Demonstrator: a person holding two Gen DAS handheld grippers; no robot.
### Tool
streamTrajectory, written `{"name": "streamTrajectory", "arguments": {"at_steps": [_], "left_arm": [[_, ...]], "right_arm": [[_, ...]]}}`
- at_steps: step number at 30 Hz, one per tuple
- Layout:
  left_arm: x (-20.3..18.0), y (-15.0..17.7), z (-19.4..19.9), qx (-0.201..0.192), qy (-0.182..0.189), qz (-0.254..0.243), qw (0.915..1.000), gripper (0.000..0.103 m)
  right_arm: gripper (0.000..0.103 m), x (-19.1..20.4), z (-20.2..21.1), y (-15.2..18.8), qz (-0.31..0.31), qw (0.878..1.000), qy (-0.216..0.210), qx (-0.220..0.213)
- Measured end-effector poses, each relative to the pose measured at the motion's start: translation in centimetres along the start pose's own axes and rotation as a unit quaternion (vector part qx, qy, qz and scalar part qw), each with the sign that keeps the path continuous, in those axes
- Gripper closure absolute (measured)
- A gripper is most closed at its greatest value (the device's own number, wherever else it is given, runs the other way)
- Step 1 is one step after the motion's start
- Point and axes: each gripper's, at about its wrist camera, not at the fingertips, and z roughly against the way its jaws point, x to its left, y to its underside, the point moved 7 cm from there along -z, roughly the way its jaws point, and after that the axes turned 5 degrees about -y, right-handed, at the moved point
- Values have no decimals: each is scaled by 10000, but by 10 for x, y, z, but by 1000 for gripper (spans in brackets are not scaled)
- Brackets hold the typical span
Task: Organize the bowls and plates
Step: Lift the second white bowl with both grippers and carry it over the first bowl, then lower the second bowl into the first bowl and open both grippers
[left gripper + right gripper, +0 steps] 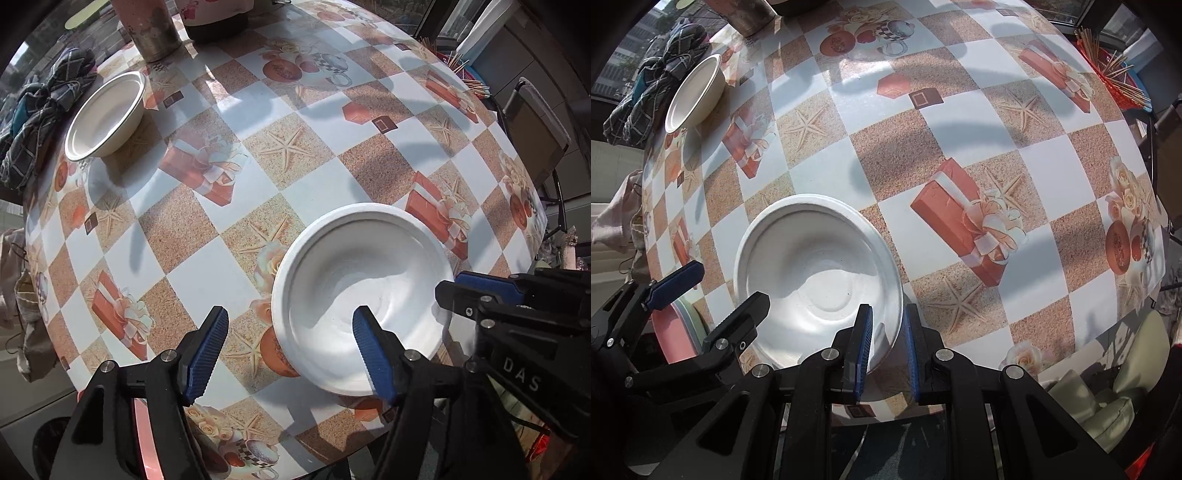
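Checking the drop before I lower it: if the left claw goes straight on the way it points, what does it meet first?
Probably the near white bowl: one finger of the open left claw hangs over its inside, the other over the tablecloth. Depth is unclear.

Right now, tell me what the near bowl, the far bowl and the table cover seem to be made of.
Near bowl: probably moulded paper pulp or foam; matte white, thin rolled rim, pressed rings in its base.
Far bowl: likely the same disposable kind; dull cream-white, thin lip.
Table cover: looks like printed vinyl or oilcloth; a smooth chequered print with a soft sheen where sunlight hits it.
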Motion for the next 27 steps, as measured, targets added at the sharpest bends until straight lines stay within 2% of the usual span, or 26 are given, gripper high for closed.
{"name": "streamTrajectory", "arguments": {"at_steps": [1,2,4,6,9,14,20,27], "left_arm": [[5,1,1,-6,27,52,10000,26],[9,3,2,-10,57,100,9999,26],[22,6,3,7,77,259,9996,25],[35,10,2,62,88,422,9990,24],[51,15,1,140,97,642,9978,24],[74,16,7,126,70,910,9957,24],[99,-2,21,-24,32,1229,9924,24],[142,-40,31,-226,-85,1667,9857,24]], "right_arm": [[70,-3,0,0,-37,10000,30,-8],[30,-6,1,-1,-90,9999,51,-27],[12,-15,5,-3,-199,9995,210,-137],[12,-20,8,-5,-338,9993,115,-133],[12,-26,11,-11,-427,9988,192,-147],[12,-16,17,-32,-227,9992,250,-199],[12,14,29,-73,189,9988,281,-347],[12,72,40,-125,790,9953,207,-514]]}}
